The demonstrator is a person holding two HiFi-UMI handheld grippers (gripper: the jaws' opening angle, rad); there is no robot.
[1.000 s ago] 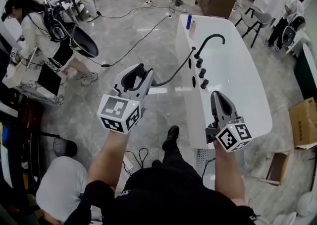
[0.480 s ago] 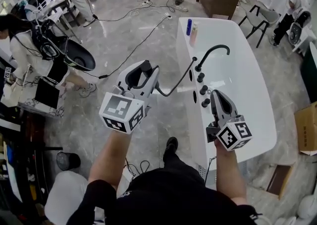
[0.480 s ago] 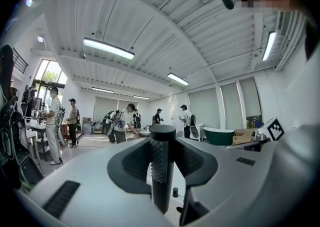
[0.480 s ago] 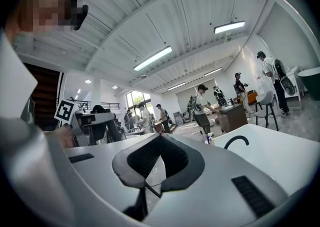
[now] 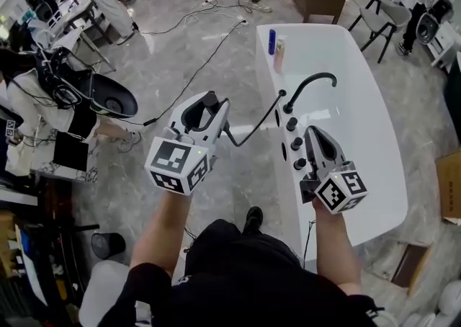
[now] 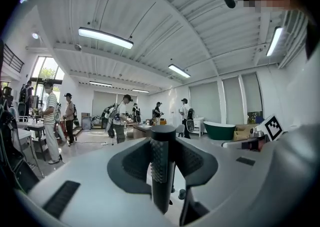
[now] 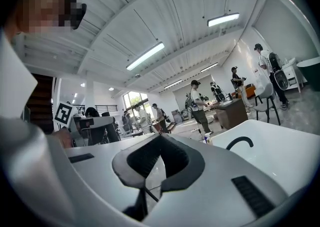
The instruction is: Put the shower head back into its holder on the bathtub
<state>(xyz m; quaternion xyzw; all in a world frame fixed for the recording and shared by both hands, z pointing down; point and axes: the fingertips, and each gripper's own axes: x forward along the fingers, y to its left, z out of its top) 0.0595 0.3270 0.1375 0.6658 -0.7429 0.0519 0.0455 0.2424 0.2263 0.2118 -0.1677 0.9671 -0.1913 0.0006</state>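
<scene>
**Left gripper** (image 5: 204, 106): on a bare forearm stretched forward, held about level over the grey marble floor (image 5: 180, 66), just left of the tub. Its jaws are part-way apart and clamped on the black cylindrical shower head (image 5: 209, 99), which stands upright between them.

**Right gripper** (image 5: 315, 133): on a forearm stretched forward, level, over the tub's near left rim and just beside the knobs. Its jaws are pressed together with nothing between them.

**Shower head:** in the left gripper, off the tub. A thin black hose (image 5: 256, 125) runs from it in a sagging curve to the tub's left rim. I cannot tell which fitting is the holder.

**Views compared**
- The left gripper view alone shows the knurled band on the shower head (image 6: 160, 163), and a dark green tub (image 6: 220, 130) far across the hall.
- The right gripper view shows the closed tips (image 7: 159, 140), with the arc of the faucet (image 7: 240, 142) beyond them.
- Only the head view shows the hose and both grippers together.

**Containers**
- White oval bathtub (image 5: 374, 102), with a black curved faucet (image 5: 311, 82) and a row of three black round knobs (image 5: 296, 143) on its left rim.
- A blue bottle (image 5: 272, 41) and a pale pink bottle (image 5: 279, 47) stand side by side on the tub's far rim.
</scene>
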